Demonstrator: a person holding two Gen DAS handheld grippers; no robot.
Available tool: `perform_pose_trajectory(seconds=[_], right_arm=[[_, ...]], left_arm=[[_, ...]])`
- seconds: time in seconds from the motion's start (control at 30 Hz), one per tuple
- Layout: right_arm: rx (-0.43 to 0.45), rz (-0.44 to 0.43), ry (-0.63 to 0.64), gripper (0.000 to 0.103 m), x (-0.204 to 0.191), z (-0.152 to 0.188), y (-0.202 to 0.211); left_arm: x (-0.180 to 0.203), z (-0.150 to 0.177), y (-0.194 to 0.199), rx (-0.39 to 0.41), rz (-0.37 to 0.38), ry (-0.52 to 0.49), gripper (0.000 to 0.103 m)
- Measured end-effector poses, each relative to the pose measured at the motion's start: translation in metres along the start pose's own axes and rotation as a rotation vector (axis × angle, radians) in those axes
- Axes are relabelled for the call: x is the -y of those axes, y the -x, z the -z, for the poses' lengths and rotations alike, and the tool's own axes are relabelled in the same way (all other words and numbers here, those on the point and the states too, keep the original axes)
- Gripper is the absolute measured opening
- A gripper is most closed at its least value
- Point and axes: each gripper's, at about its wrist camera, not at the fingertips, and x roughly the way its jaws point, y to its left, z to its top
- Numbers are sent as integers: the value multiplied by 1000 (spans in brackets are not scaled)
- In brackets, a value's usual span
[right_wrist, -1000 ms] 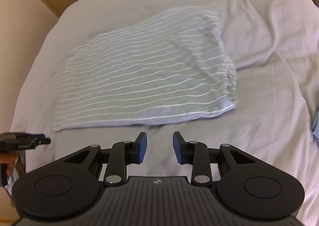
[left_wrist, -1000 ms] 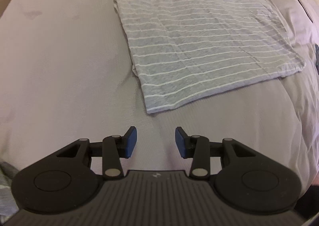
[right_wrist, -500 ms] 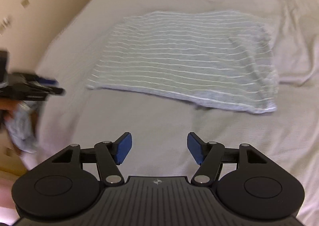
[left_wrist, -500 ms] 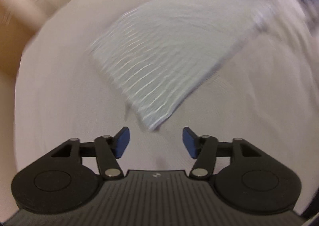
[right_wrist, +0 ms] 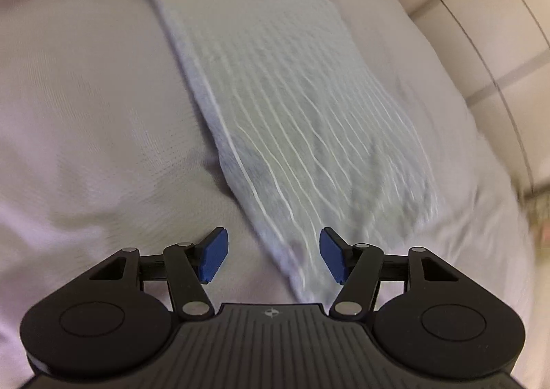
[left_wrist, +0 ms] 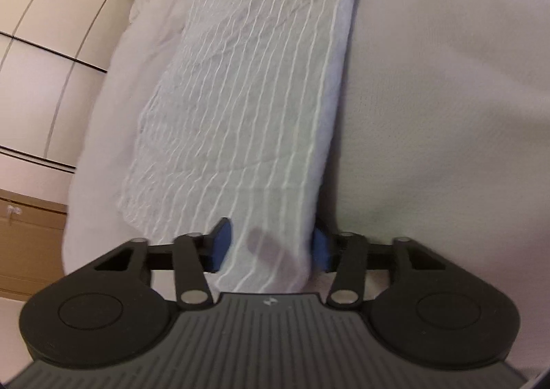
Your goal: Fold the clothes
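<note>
Left tongs [left_wrist: 268, 249] have just been closing and now pinch the near end of the striped grey garment [left_wrist: 247, 107], folded flat on the bed [left_wrist: 447, 114]. Right tongs [right_wrist: 273, 255], also narrowing, stand apart astride its opposite corner, not yet gripping. Soft, light, floppy cloth: take both corners together. Both tongs tilt steeply down toward the garment.
</note>
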Motion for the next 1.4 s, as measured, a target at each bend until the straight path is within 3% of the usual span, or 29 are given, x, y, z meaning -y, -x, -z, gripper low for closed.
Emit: perform_pose_trajectory(seconds=[0.07, 0.13, 0.23, 0.27, 0.3, 0.47, 0.6, 0.73, 1.03, 1.23, 1.33, 1.4], right_arm=[[-1, 31, 59, 48, -2, -2, -13], [-16, 66, 86, 41, 2, 0, -24], [-43, 71, 106, 24, 11, 6, -33], [-46, 60, 111, 17, 13, 7, -35], [-52, 46, 112, 1, 16, 9, -36], [-38, 5, 101, 1, 35, 9, -21], [-20, 20, 88, 1, 52, 9, 16], [-28, 11, 80, 1, 51, 18, 61], [-172, -42, -45, 1, -29, 56, 159], [-229, -101, -98, 2, -74, 88, 184], [-264, -114, -95, 8, -82, 110, 174], [-291, -106, -126, 33, -91, 116, 172]], left_arm=[[7, 3, -5, -5, -24, -70, 22], [16, 5, -9, -2, -38, -141, 15], [14, 4, -21, -23, -30, -136, 4], [9, 3, -20, -25, -22, -113, 3], [3, 2, -20, -26, -15, -91, 3], [-19, 0, 10, 8, -15, -51, 2], [-21, -5, 54, 40, -9, -54, 2], [-8, -9, 109, 71, 46, -42, 2], [69, -3, 214, 121, 288, -10, 2], [110, -1, 219, 33, 383, 14, 4], [114, 8, 221, -6, 418, 22, 13], [113, 16, 230, -26, 427, 30, 13]])
